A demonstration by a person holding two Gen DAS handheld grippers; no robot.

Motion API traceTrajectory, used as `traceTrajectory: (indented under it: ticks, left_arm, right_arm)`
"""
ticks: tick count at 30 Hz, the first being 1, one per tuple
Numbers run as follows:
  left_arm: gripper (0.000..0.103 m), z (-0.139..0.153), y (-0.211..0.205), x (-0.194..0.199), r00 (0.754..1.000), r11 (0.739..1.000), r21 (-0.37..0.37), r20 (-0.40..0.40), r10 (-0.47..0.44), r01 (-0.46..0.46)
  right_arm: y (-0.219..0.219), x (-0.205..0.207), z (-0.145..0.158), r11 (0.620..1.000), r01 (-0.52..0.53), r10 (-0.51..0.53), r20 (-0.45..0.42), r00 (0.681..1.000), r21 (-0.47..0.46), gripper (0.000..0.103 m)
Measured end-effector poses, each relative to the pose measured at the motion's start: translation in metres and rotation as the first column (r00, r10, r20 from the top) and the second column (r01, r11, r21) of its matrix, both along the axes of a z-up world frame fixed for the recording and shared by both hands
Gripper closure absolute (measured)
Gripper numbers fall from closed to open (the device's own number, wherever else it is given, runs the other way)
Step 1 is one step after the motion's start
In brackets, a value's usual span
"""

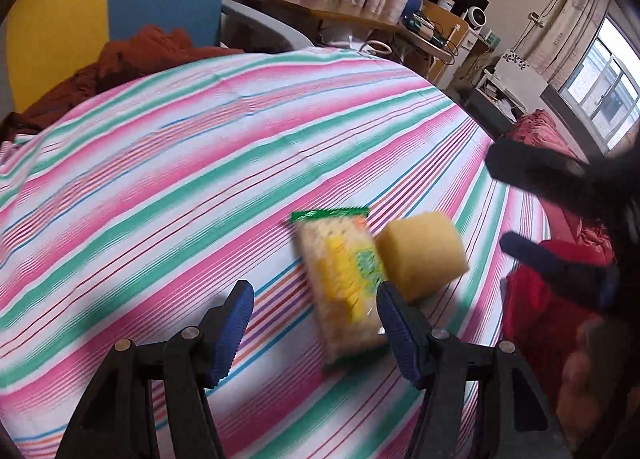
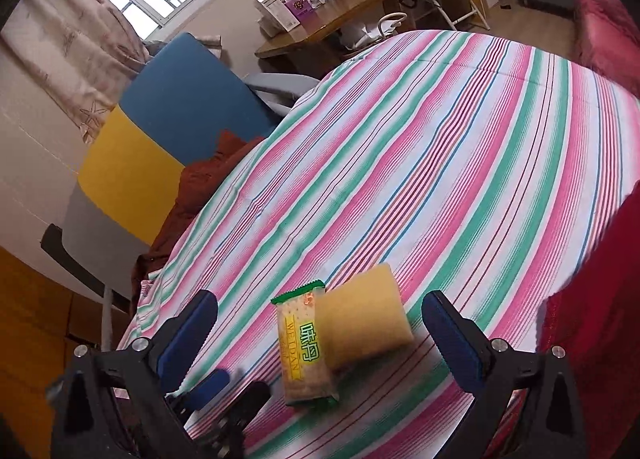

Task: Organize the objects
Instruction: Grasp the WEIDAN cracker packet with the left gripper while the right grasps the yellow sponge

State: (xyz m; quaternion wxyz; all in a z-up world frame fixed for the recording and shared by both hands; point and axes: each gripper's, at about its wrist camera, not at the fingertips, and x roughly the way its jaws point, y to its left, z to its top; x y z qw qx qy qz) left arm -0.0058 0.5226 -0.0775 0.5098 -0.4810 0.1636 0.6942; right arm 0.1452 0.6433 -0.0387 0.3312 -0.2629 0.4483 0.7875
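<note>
Progress looks slight: nothing is gripped yet, and the two things to be sorted lie together on the striped pink, green and white cloth (image 2: 460,147) that covers what may be a bed or a desk; I cannot tell which. The flat cracker packet in clear wrap with green ends (image 2: 306,347) lies near the cloth's near edge, with the yellow rectangular sponge block (image 2: 366,317) touching it and overlapping its right side. No tray or box for them shows, so where they belong is unclear.

The left hand-held gripper (image 1: 316,323) has its blue-padded jaws spread apart and empty; its right pad sits just beside the packet, low over the cloth. The right hand-held gripper (image 2: 320,335) is likewise wide apart, holding nothing, its jaws standing either side of the pair.

The packet's long axis runs from the near edge away across the cloth, one green sealed end pointing to the far side. The sponge's long side lies angled slightly across it. My guess is that separating the two comes next.
</note>
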Motion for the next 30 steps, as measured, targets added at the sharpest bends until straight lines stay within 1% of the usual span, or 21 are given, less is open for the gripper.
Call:
traceTrajectory:
  ticks: [4, 7, 9, 11, 13, 15, 19, 22, 26, 28, 30]
  left_arm:
    - [0.038, -0.012, 0.024, 0.001, 1.0, 1.0, -0.027, 0.027, -0.01, 0.011]
    - [0.038, -0.019, 0.035, 0.002, 1.0, 0.999, -0.047, 0.026, -0.017, 0.018]
    - [0.038, -0.024, 0.04, 0.004, 1.0, 0.997, -0.067, 0.0, -0.023, 0.023]
    - [0.038, -0.026, 0.039, 0.006, 0.999, 0.998, -0.06, -0.021, -0.029, 0.028]
    - [0.042, -0.025, 0.032, 0.008, 0.998, 0.998, -0.058, -0.045, -0.043, 0.04]
    - [0.053, -0.025, 0.021, 0.009, 0.995, 0.997, -0.06, -0.083, -0.051, 0.046]
    - [0.054, -0.023, -0.016, 0.002, 0.993, 0.998, -0.065, -0.12, -0.023, 0.016]
    - [0.055, -0.023, -0.05, -0.004, 0.99, 0.998, -0.065, -0.138, 0.016, -0.025]
    - [0.055, -0.019, -0.108, -0.005, 0.988, 0.995, -0.047, -0.138, 0.076, -0.083]
    - [0.055, -0.018, -0.134, -0.006, 0.986, 0.994, -0.031, -0.135, 0.099, -0.104]
    - [0.055, -0.019, -0.151, -0.004, 0.983, 0.992, -0.011, -0.139, 0.122, -0.125]
  right_arm:
    - [0.001, 0.003, 0.0, 1.0, 0.005, -0.005, -0.021, 1.0, -0.011, 0.0]
    - [0.001, 0.004, 0.0, 1.0, 0.006, -0.007, -0.035, 0.999, -0.019, 0.0]
    - [0.002, 0.005, -0.001, 1.0, 0.005, -0.006, -0.04, 0.999, -0.023, 0.0]
    - [0.002, 0.004, -0.001, 1.0, 0.004, -0.005, -0.039, 0.999, -0.024, 0.0]
    - [0.003, 0.004, -0.001, 1.0, 0.004, -0.005, -0.039, 0.999, -0.026, 0.0]
    - [0.003, 0.004, -0.001, 1.0, 0.004, -0.005, -0.037, 0.999, -0.027, 0.0]
    - [0.003, 0.002, -0.002, 1.0, 0.003, -0.004, -0.019, 1.0, -0.026, 0.0]
    - [0.002, -0.003, -0.005, 1.0, -0.006, 0.006, 0.02, 1.0, -0.024, 0.0]
    - [-0.001, -0.017, -0.01, 0.999, -0.044, 0.046, 0.111, 0.993, -0.014, 0.0]
    - [-0.003, -0.026, -0.015, 0.998, -0.068, 0.068, 0.182, 0.981, -0.008, 0.0]
    - [-0.005, -0.035, -0.021, 0.996, -0.088, 0.086, 0.25, 0.964, -0.003, 0.0]
